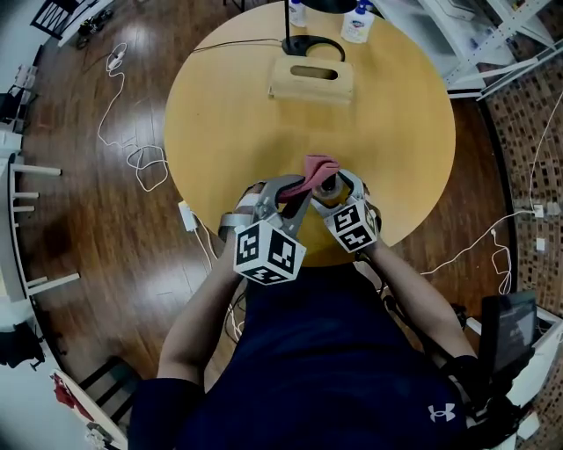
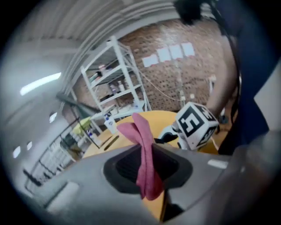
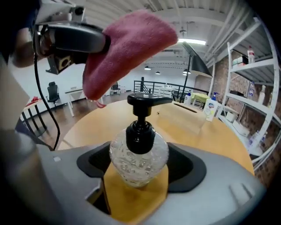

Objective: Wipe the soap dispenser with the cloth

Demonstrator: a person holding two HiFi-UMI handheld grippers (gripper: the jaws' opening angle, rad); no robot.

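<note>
A clear, knobbly glass soap dispenser (image 3: 138,154) with a black pump stands on the round wooden table (image 1: 396,114), near its front edge. My right gripper (image 3: 137,170) is open around it, one pad on each side of the glass body. In the head view the dispenser (image 1: 326,185) is mostly hidden behind that gripper (image 1: 335,190). My left gripper (image 2: 147,169) is shut on a pink cloth (image 2: 142,140), which sticks up past the jaws. From the right gripper view the cloth (image 3: 127,48) hangs just above and left of the pump. In the head view the left gripper (image 1: 295,190) is close beside the right.
A pale wooden box (image 1: 311,79) and a black lamp base (image 1: 312,46) sit at the table's far side, with white bottles (image 1: 357,25) behind them. White shelving (image 1: 493,35) stands at the back right. Cables (image 1: 145,163) trail over the dark wood floor on the left.
</note>
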